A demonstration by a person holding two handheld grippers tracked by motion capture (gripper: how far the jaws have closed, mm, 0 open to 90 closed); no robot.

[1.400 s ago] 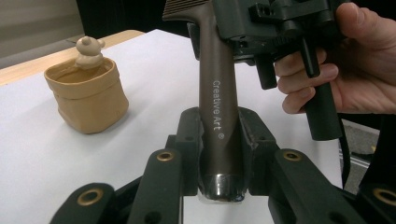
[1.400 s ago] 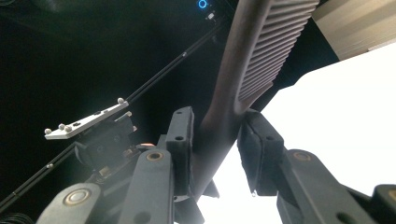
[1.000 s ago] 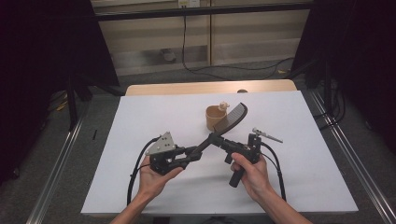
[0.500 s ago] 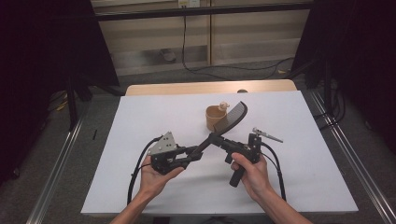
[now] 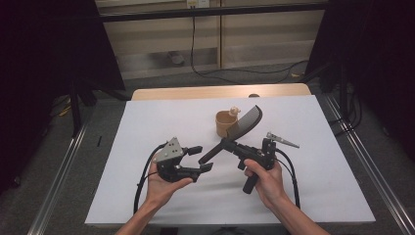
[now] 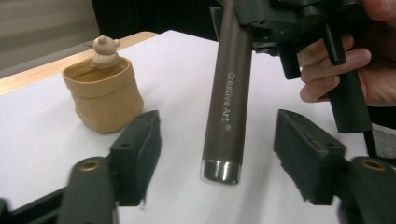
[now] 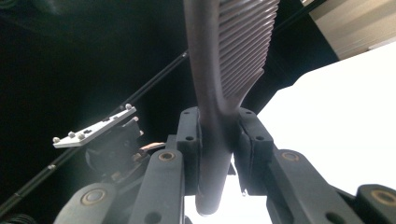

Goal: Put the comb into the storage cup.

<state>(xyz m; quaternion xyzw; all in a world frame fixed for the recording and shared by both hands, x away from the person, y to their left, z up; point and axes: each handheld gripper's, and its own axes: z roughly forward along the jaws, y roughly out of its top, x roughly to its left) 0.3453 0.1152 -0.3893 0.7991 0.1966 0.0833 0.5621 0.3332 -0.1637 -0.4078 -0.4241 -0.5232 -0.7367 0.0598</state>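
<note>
Left gripper (image 5: 201, 157): my jaws have just been opening and stand apart; the comb's (image 5: 243, 124) handle end hangs between the pads, touching neither.
Right gripper (image 5: 228, 145): my jaws are clamped on the comb's neck, teeth end raised over the white table (image 5: 147, 122).
Change: earlier my left jaws pinched that handle; both hands unmoved.
Container: tan pouch (image 6: 103, 95) behind the comb, a small bear figure (image 6: 104, 49) at its rim.

text: "Creative Art ®" | white print | runs along the brown comb handle (image 6: 229, 102) | nothing else readable
</note>
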